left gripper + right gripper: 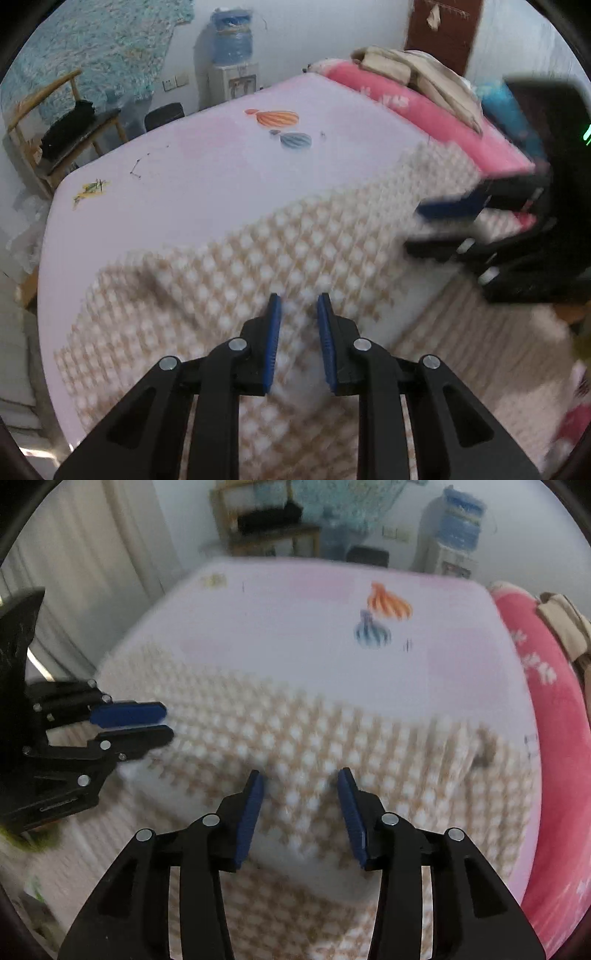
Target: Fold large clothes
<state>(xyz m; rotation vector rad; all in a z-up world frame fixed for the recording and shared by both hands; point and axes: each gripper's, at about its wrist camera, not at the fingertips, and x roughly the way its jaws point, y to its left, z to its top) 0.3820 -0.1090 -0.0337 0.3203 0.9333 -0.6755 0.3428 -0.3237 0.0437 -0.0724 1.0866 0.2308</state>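
on the bed (207,192), whose pale pink sheet carries orange and blue balloon prints (277,119), lies the task's garment — a large beige-and-white patterned cloth (229,280). it covers the near part of the sheet and spills over the front edge toward the cameras; both views are blurred, so its folds and outline cannot be made out. a dark smudge on the cloth shows in both views. along the bed's right side runs a pink blanket (436,118) with cream folded cloths (410,70) stacked on its far end. behind the bed stand a wooden chair (55,125) holding a dark bundle, and a water dispenser (233,62) with a blue bottle.

left gripper (299,306): above the patterned cloth, blue pads standing a narrow gap apart; cloth shows behind the gap, but whether any is pinched cannot be told. the right wrist view shows it from the side (162,722) at the cloth's left edge, fingers nearly together.

right gripper (301,777): over the cloth near its front fold — jaws clearly apart, nothing between the pads. it appears blurred at the right edge of the left wrist view (443,225).
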